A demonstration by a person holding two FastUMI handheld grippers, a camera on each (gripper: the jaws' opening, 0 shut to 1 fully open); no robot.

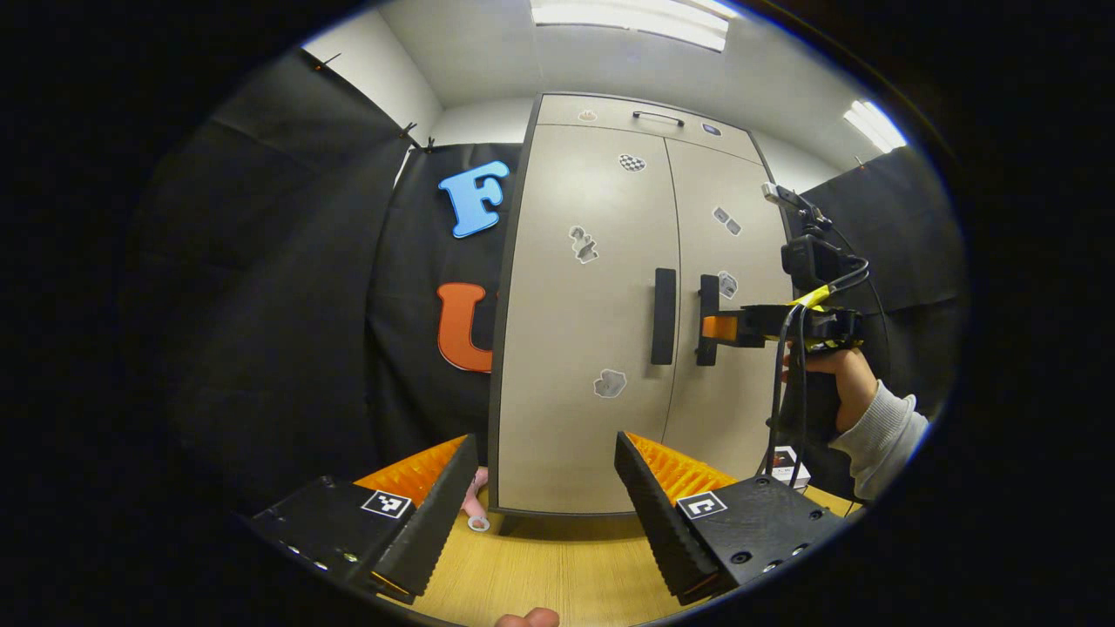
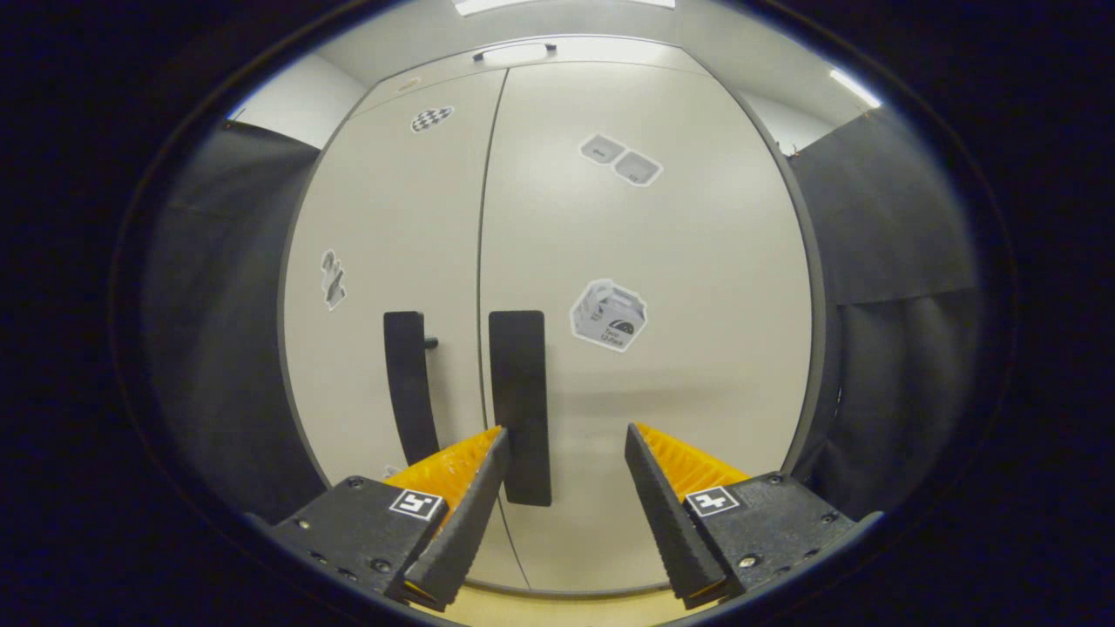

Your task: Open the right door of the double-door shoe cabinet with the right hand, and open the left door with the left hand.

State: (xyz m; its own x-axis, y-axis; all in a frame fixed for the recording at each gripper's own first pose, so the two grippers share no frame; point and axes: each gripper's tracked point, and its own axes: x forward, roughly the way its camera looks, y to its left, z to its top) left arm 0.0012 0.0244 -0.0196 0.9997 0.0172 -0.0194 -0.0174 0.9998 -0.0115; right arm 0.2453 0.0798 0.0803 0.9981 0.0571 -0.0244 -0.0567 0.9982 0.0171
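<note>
We take the shoe cabinet (image 1: 601, 305) as our landmark: it stands upright on a wooden table (image 1: 557, 566), against the black cloth wall, and both of its doors are closed. The left door (image 1: 579, 348) and the right door (image 1: 732, 348) meet at a narrow centre seam, with the left door handle (image 1: 664, 315) and the right door handle (image 1: 708, 320) set as dark vertical bars on either side of that seam. Several small stickers are scattered over both door fronts, and a slim top panel above the doors carries a dark bar pull (image 1: 658, 116).

In the left gripper view, the right gripper (image 1: 710, 327) is level with the cabinet's handles, its tip at the right door handle, held by a hand (image 1: 841, 374) in a light sleeve to the right of the cabinet. In the right gripper view, the right gripper (image 2: 564, 466) has its fingers spread apart; the right door handle (image 2: 520, 405) lies just beside the left-hand finger, and we cannot tell whether they touch. The left door handle (image 2: 409, 387) sits beyond the seam.

The left gripper (image 1: 547, 475) hangs in front of the cabinet's lower edge, well back from it, fingers wide apart and holding nothing. A small pale ring-shaped object (image 1: 477, 521) lies on the table at the cabinet's lower left corner.
</note>
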